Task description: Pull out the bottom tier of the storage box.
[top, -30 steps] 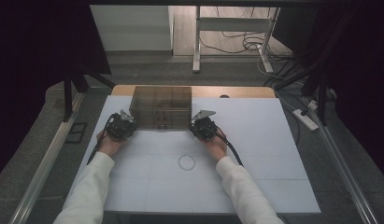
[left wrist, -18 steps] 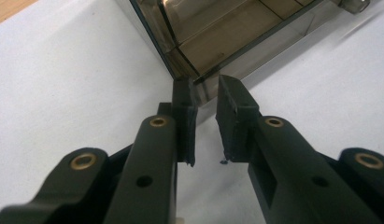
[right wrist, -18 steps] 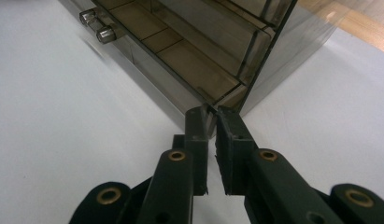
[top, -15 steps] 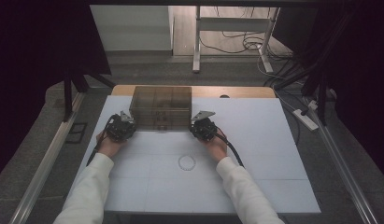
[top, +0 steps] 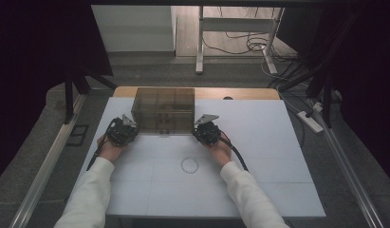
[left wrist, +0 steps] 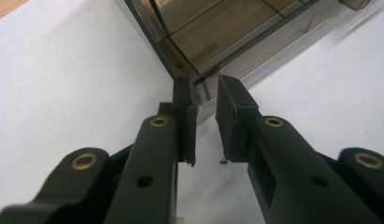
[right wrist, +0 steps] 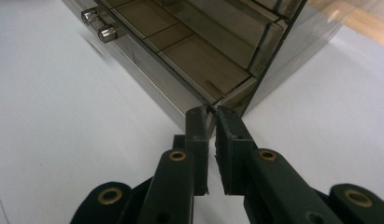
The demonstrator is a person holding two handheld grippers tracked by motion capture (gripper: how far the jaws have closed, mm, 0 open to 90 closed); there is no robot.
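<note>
A smoked see-through drawer cabinet (top: 164,109) stands at the back of the white table (top: 264,147). My left gripper (top: 134,128) is at its lower front left corner. In the left gripper view that corner of the cabinet (left wrist: 217,32) sits between the tips of the left gripper (left wrist: 203,88), which look closed onto it. My right gripper (top: 195,128) is at the lower front right corner. In the right gripper view the right gripper (right wrist: 210,114) has its jaws nearly together, pinching the thin corner edge of the cabinet (right wrist: 189,42). Two clear drawer knobs (right wrist: 98,25) stick out of the front.
A faint ring (top: 189,165) is drawn on the table between the person's forearms. A wooden strip (top: 230,93) runs behind the cabinet. A power strip (top: 310,121) and cables lie on the floor to the right, and metal rails run along both table sides.
</note>
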